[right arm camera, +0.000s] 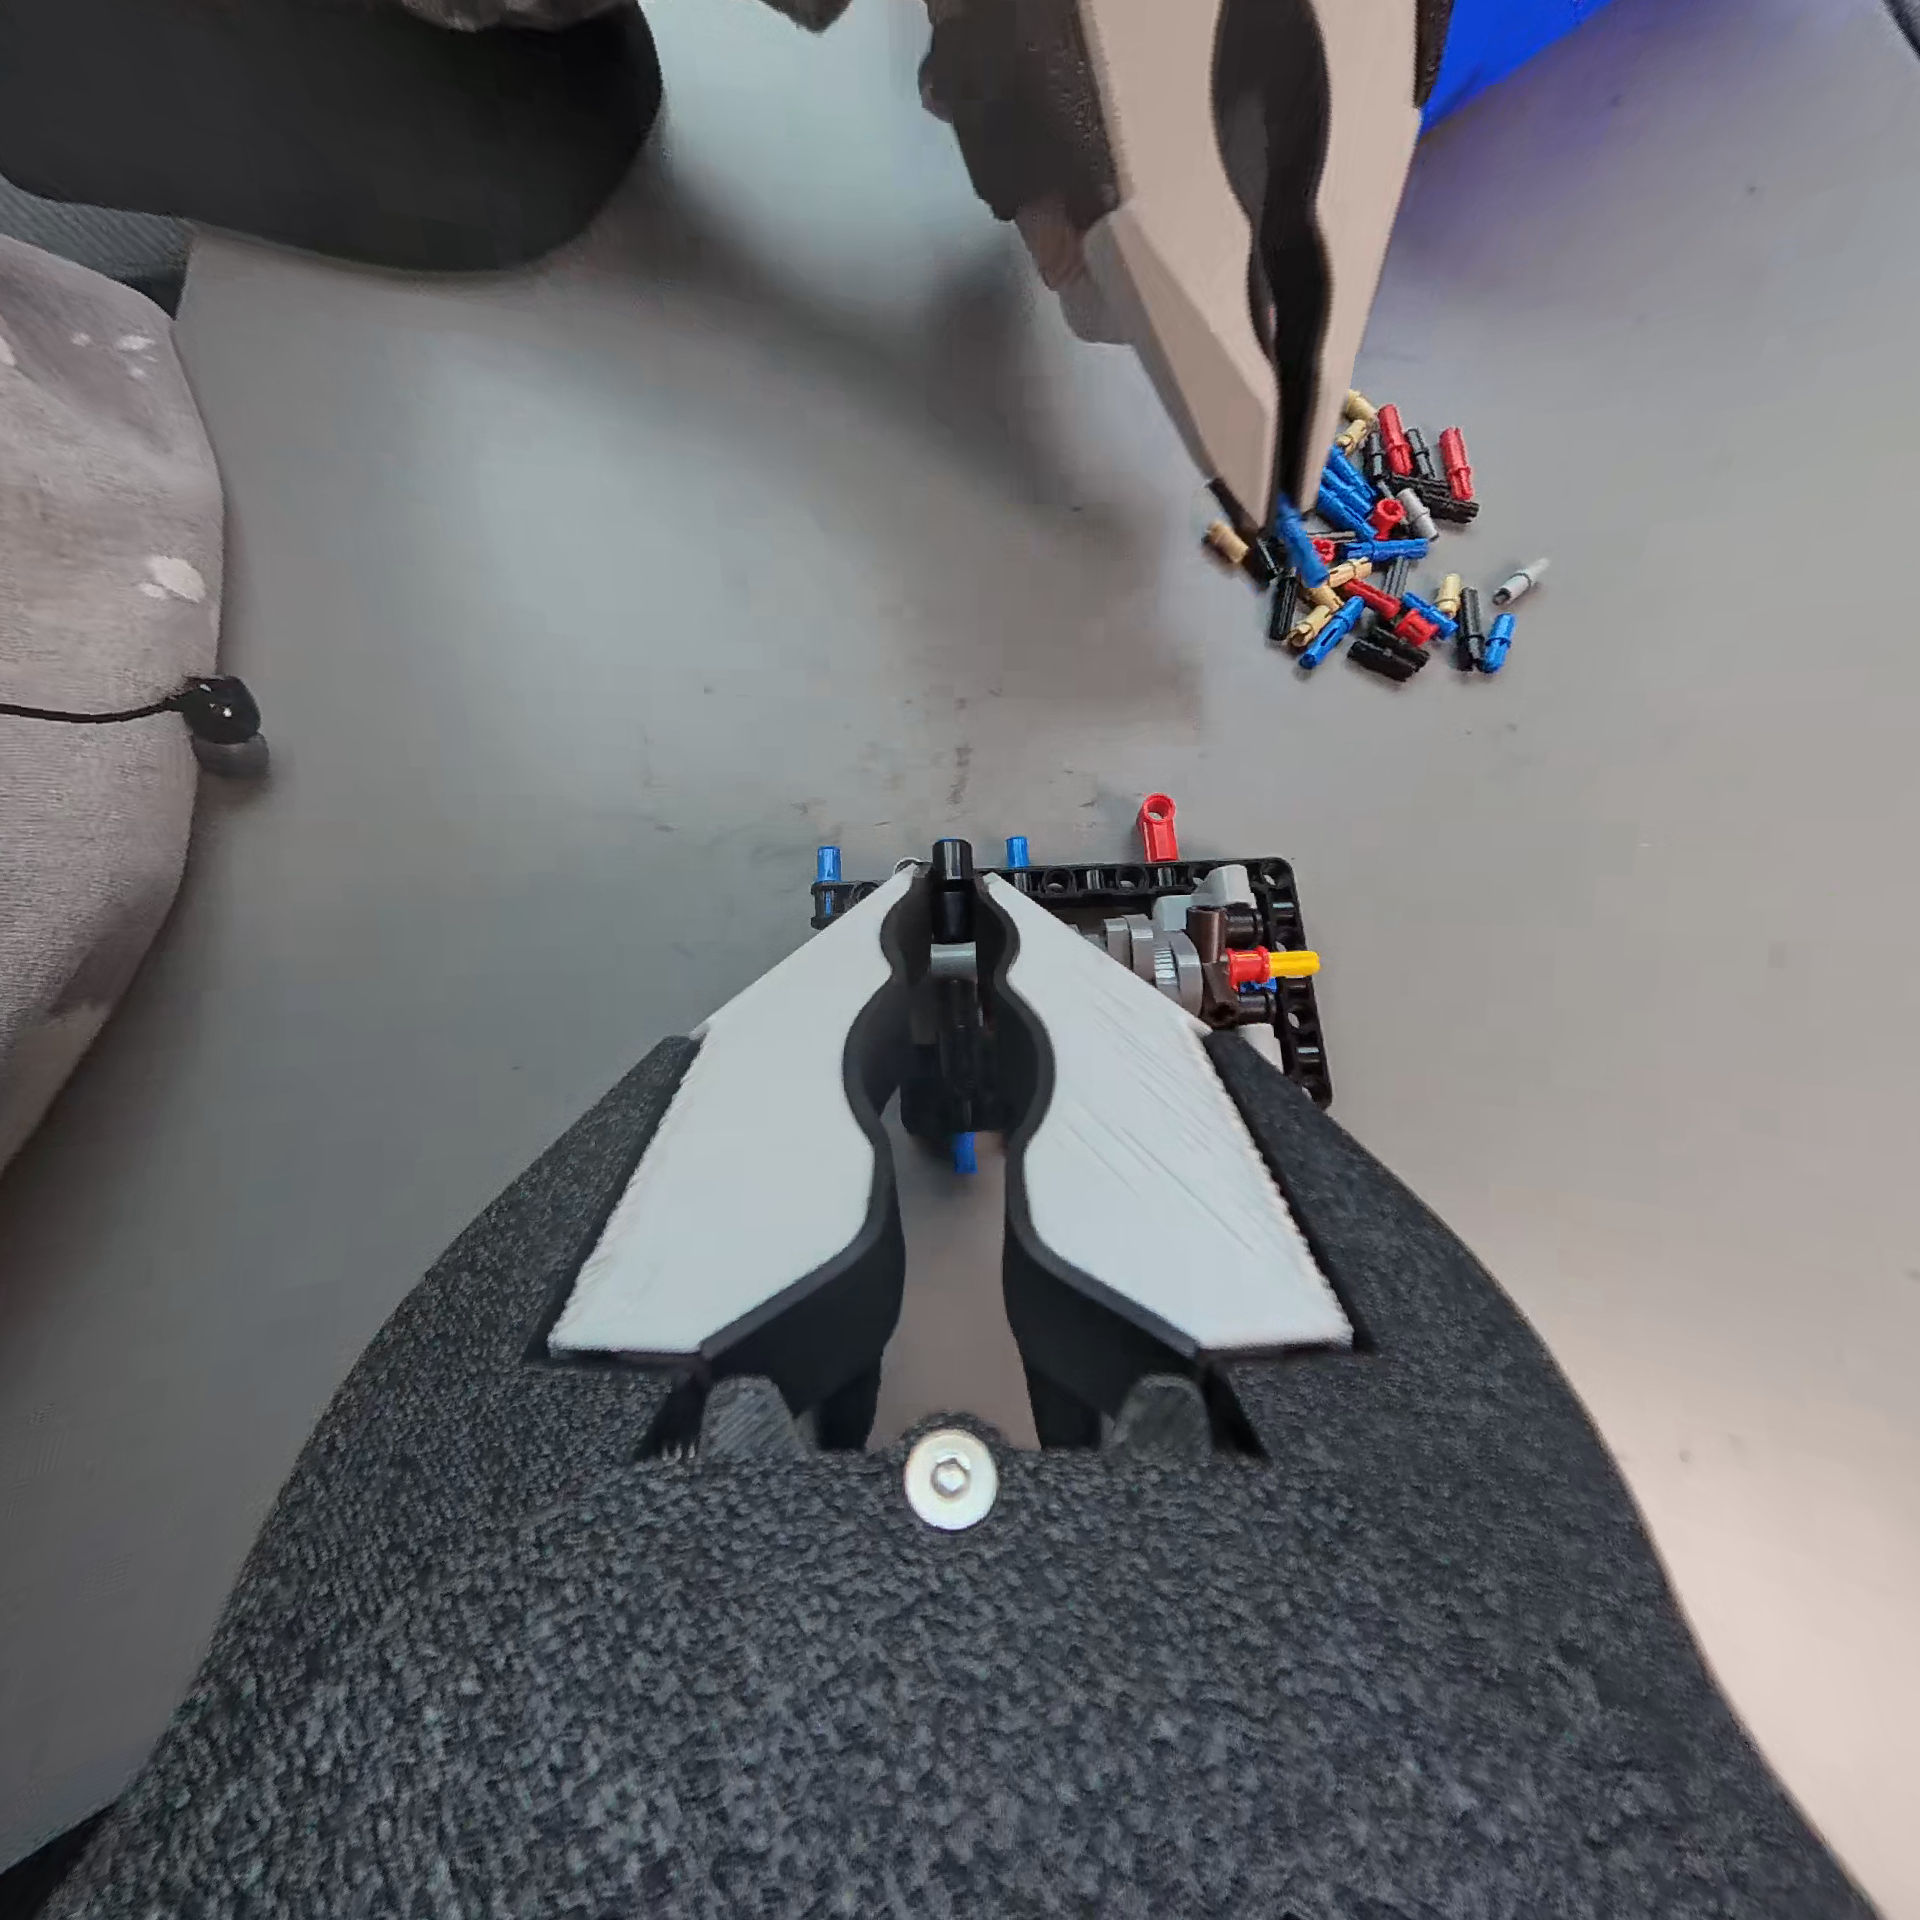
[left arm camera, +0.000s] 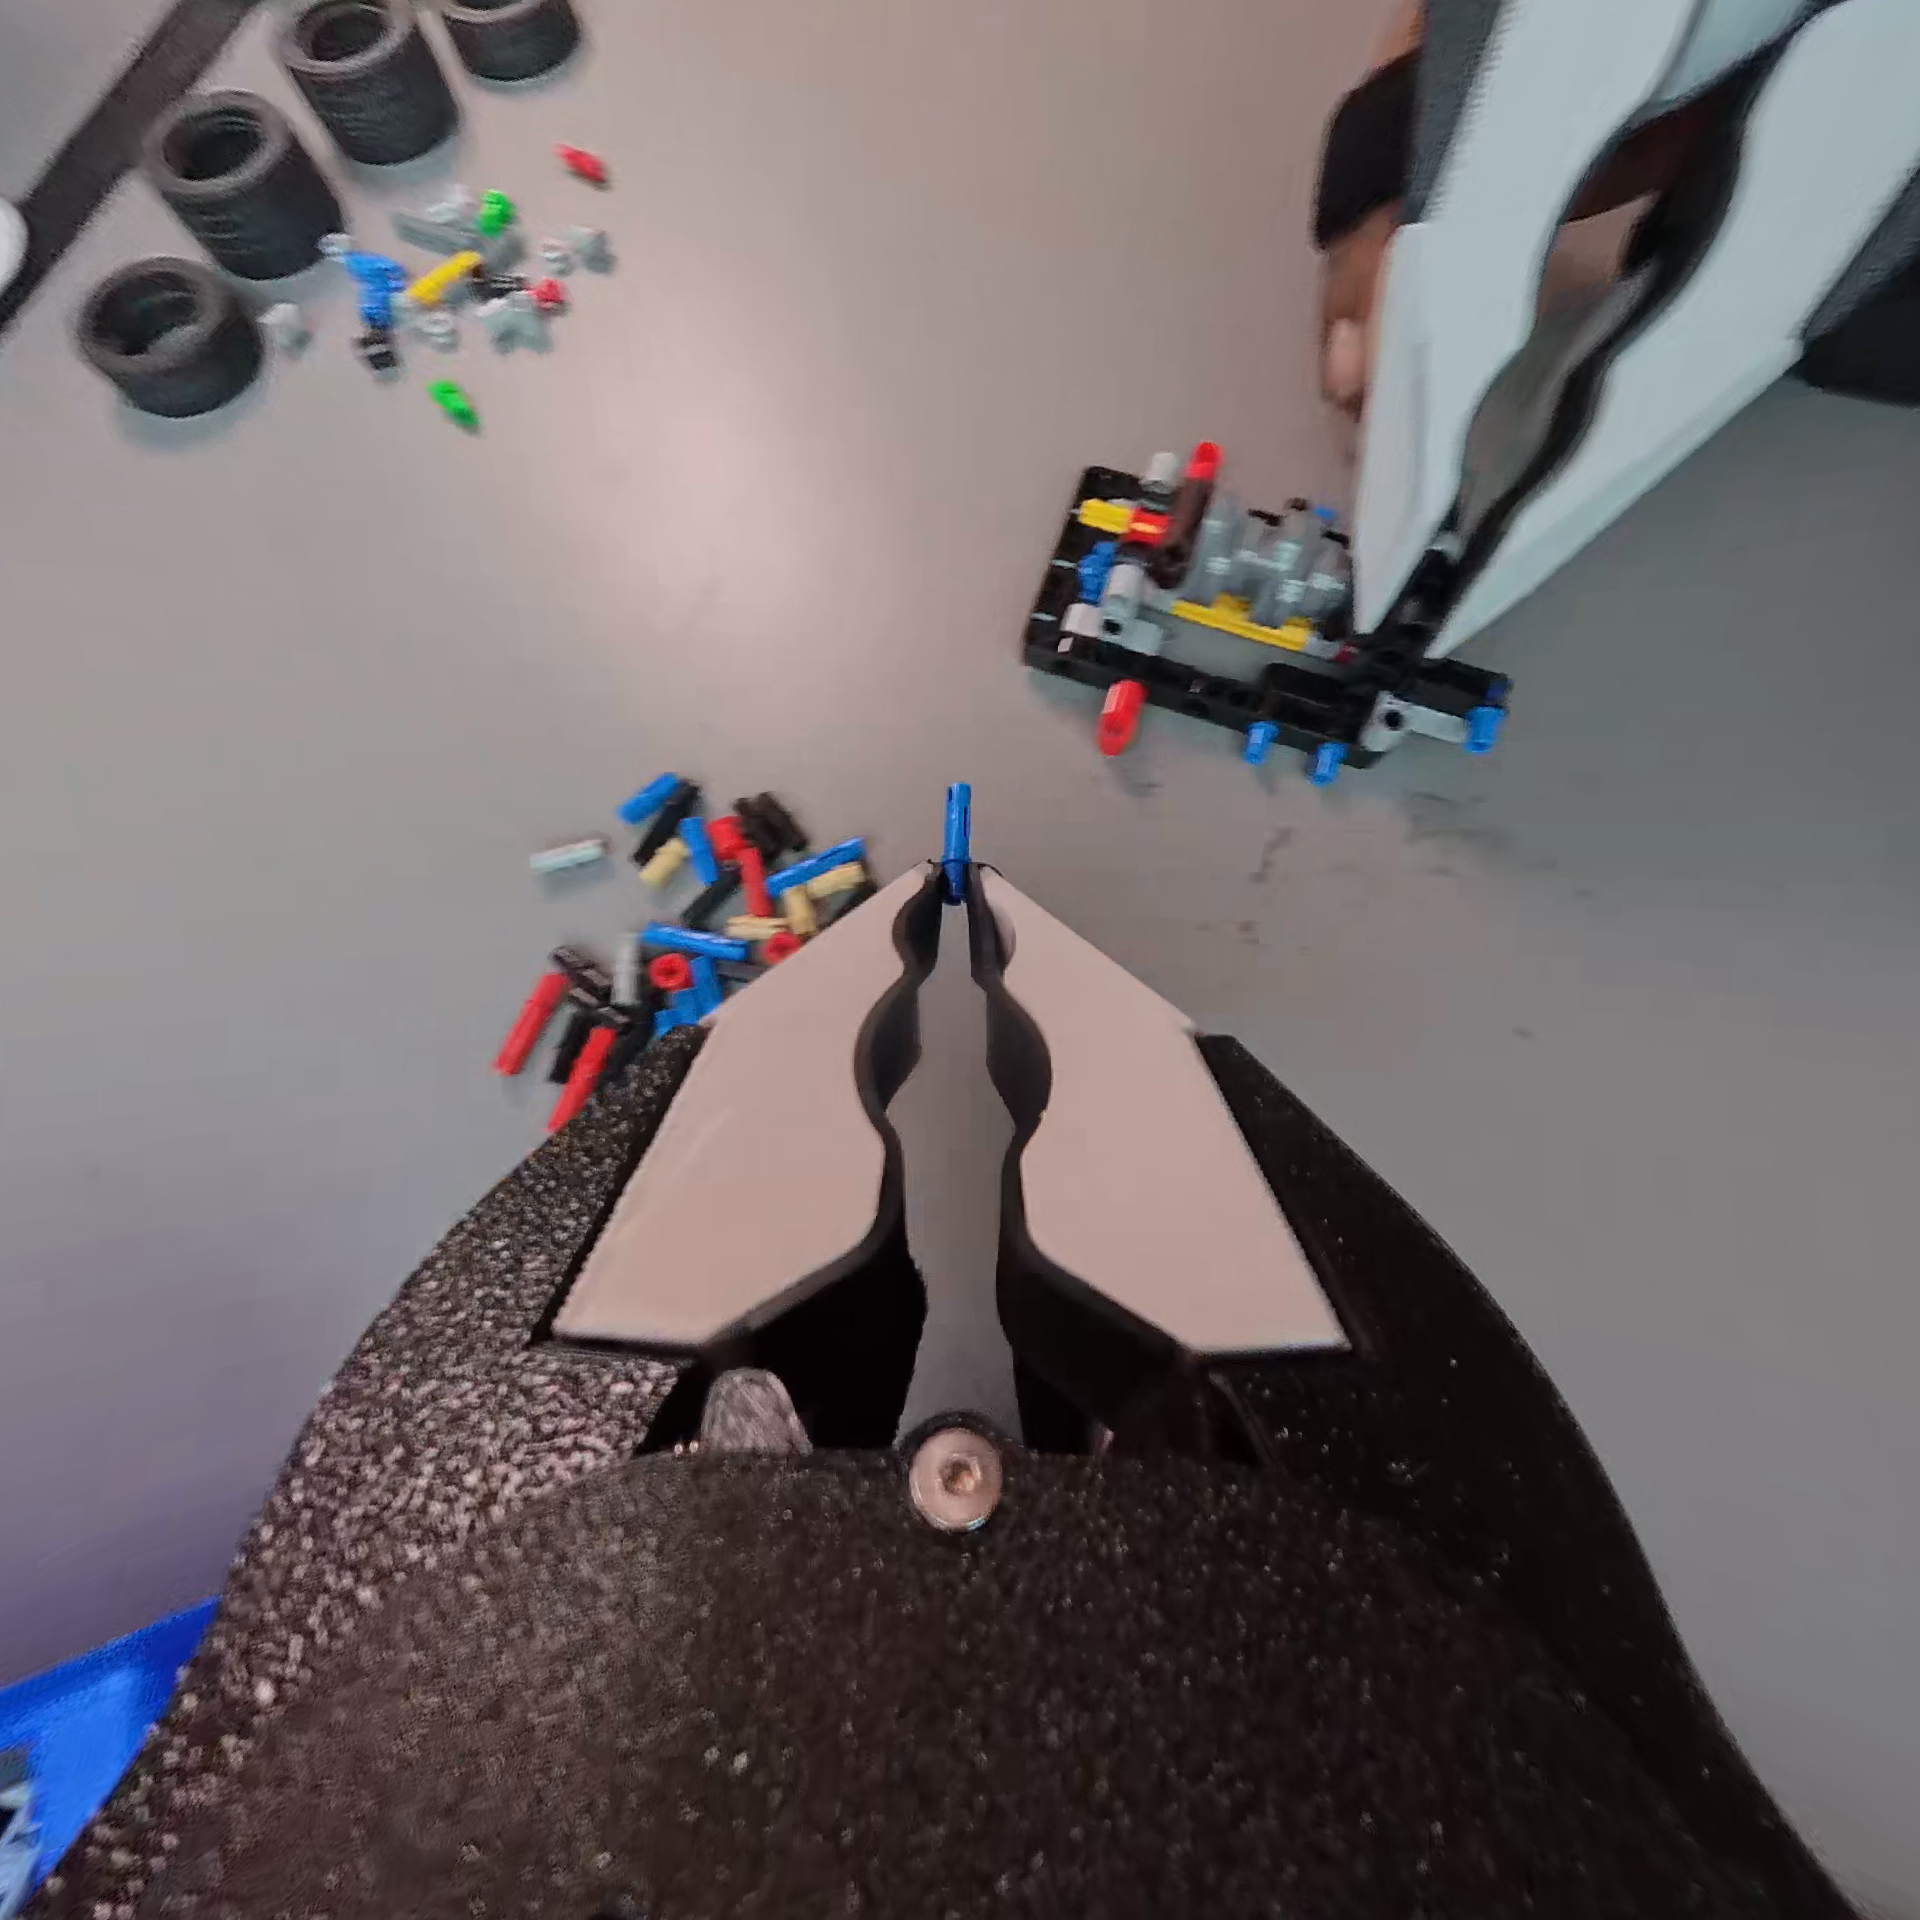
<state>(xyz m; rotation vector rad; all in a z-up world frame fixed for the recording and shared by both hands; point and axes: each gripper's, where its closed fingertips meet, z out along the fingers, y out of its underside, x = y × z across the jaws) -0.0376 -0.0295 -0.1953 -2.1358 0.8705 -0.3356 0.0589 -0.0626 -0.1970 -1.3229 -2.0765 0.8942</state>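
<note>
My left gripper (left arm camera: 954,878) is shut on a small blue pin (left arm camera: 956,826), held by one end just above the grey table, beside a pile of loose pins (left arm camera: 707,925). It also shows in the right wrist view (right arm camera: 1288,499) with the blue pin (right arm camera: 1299,540) over the same pile (right arm camera: 1382,561). My right gripper (right arm camera: 951,894) is shut on the black-framed brick assembly (right arm camera: 1226,935), gripping a black and grey part at its edge. In the left wrist view the right gripper (left arm camera: 1413,634) meets the assembly (left arm camera: 1205,613) from the upper right.
Several black tyres (left arm camera: 249,187) and a heap of small mixed parts (left arm camera: 457,281) lie far left. A blue object (left arm camera: 94,1714) is at the lower left. A grey cloth with a drawstring (right arm camera: 94,623) lies left in the right wrist view. The left gripper's tips are roughly 10 centimetres from the right gripper's.
</note>
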